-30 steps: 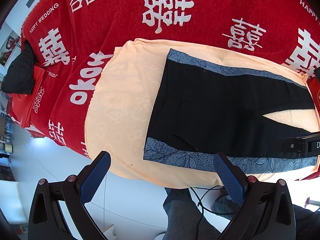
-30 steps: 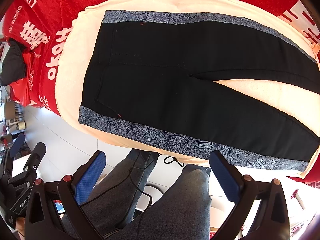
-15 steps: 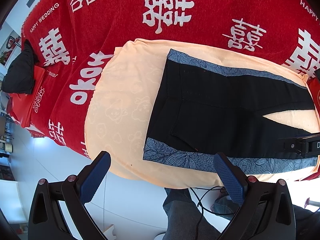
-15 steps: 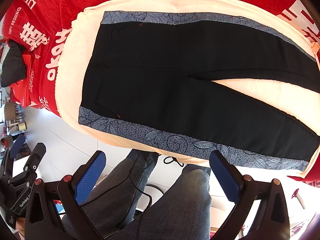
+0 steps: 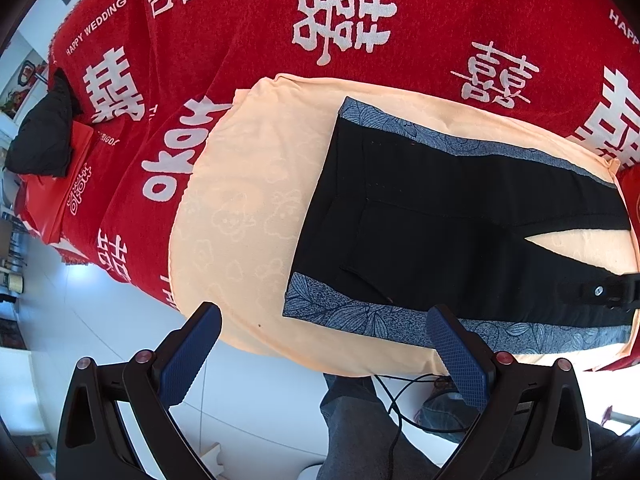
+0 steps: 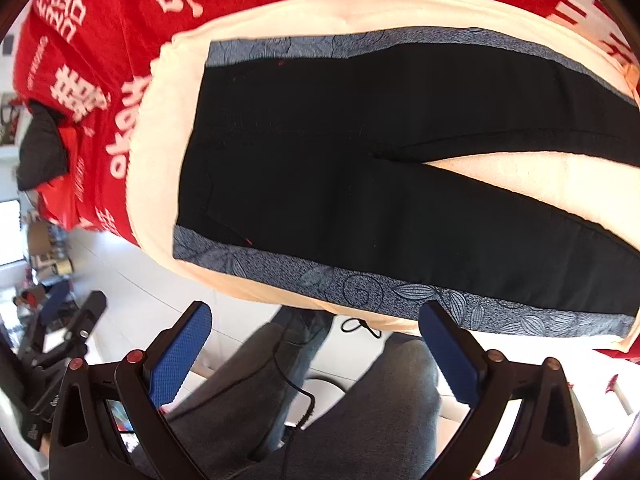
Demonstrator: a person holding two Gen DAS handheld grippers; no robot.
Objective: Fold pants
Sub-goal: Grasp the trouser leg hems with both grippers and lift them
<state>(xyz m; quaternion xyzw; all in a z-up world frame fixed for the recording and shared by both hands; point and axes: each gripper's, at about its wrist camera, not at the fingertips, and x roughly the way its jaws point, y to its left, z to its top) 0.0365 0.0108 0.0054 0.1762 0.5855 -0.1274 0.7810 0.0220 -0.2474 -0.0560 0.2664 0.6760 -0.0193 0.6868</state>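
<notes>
The left gripper (image 5: 324, 354) hangs wide open and empty off the near edge of the peach towel (image 5: 248, 216), and the right gripper (image 6: 316, 350) (equally spread, holding nothing) hovers just right of it. The black pants (image 6: 360, 184) lie flat on that towel, unfolded, long axis running left to right: waistband left, legs splitting toward the right. The floral side stripe (image 6: 360, 284) lies nearest both grippers, the left nearer the waistband.
</notes>
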